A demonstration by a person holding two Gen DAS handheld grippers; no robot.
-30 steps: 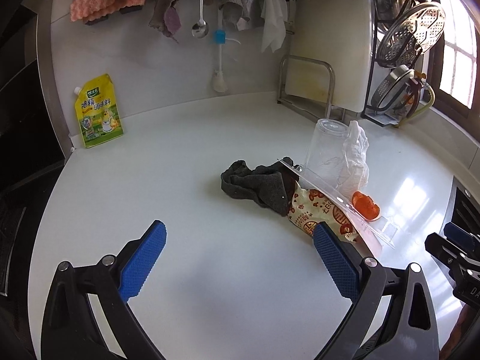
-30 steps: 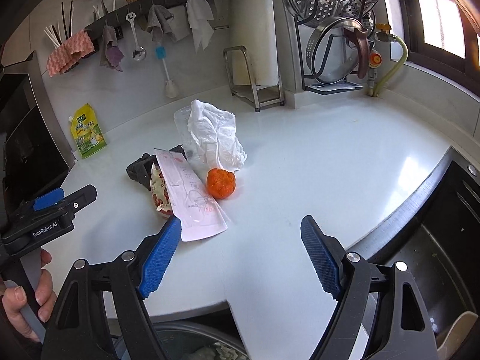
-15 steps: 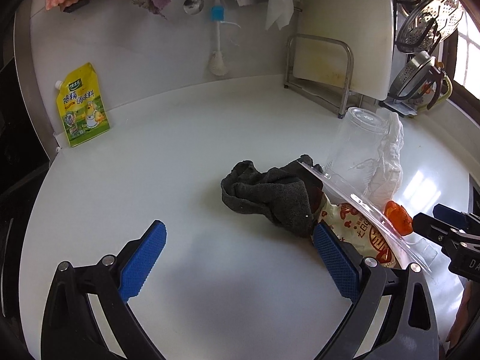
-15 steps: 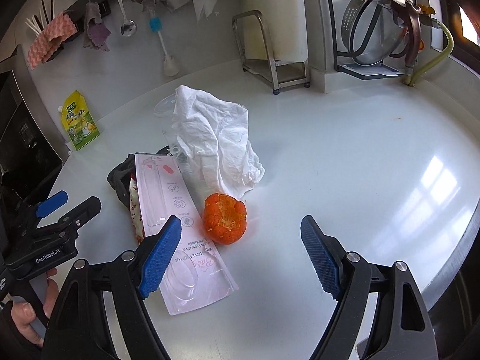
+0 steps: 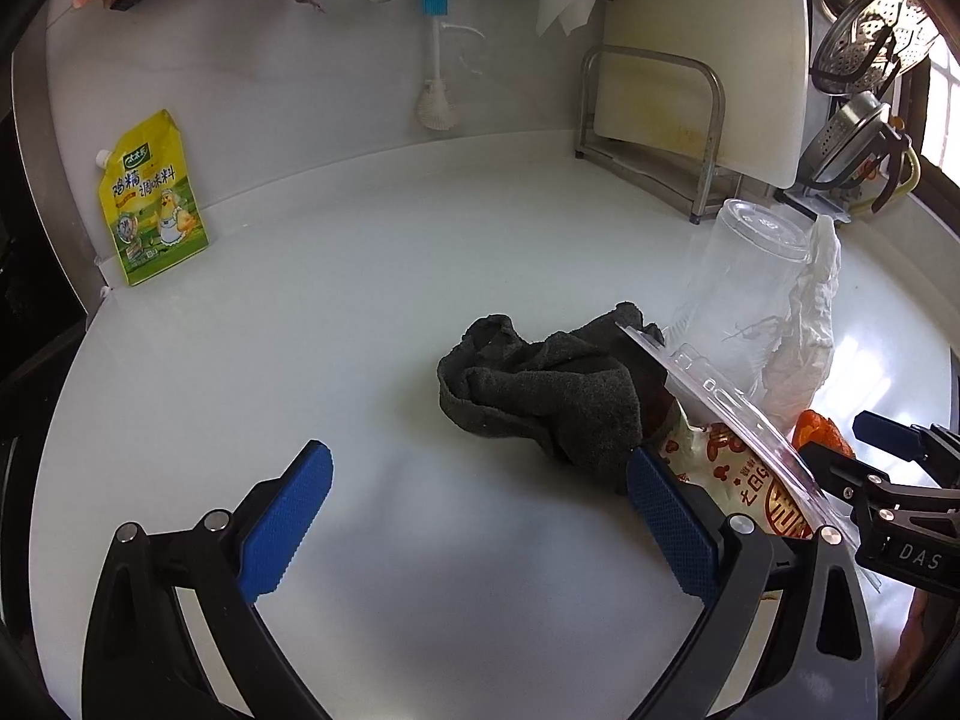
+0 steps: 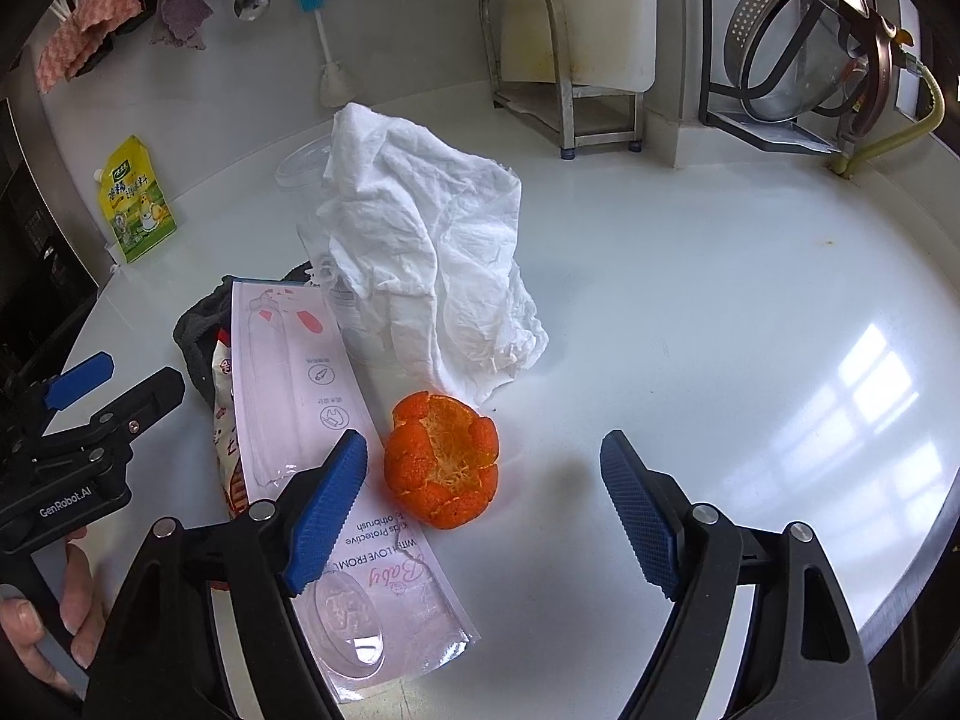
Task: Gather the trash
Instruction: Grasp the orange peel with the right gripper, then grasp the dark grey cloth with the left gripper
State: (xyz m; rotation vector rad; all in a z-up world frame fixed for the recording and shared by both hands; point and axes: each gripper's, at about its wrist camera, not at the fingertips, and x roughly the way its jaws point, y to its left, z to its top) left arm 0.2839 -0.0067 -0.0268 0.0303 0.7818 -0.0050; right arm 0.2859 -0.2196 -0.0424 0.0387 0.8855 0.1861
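A pile of trash lies on the white counter (image 5: 336,324). It holds an orange peel (image 6: 441,468), a crumpled white tissue (image 6: 432,240) draped on an upturned clear cup (image 5: 744,276), a clear blister pack (image 6: 312,396), a red-and-white snack bag (image 5: 738,480) and a dark grey cloth (image 5: 540,390). My right gripper (image 6: 483,510) is low over the counter, its jaws wide and closing. The peel sits between them, nearer the left finger, untouched. My left gripper (image 5: 480,519) is open and holds nothing, with the cloth just ahead of its right finger.
A yellow seasoning pouch (image 5: 153,198) leans on the back wall at left. A cutting board in a steel rack (image 5: 702,90) and a stand of steel strainers (image 6: 798,48) fill the back right. Utensils and rags hang above. A hand (image 6: 42,630) holds the left gripper.
Both grippers have come closer to the pile and lower. The orange peel now lies between the right fingers, and the cloth is nearer the left gripper's right finger.
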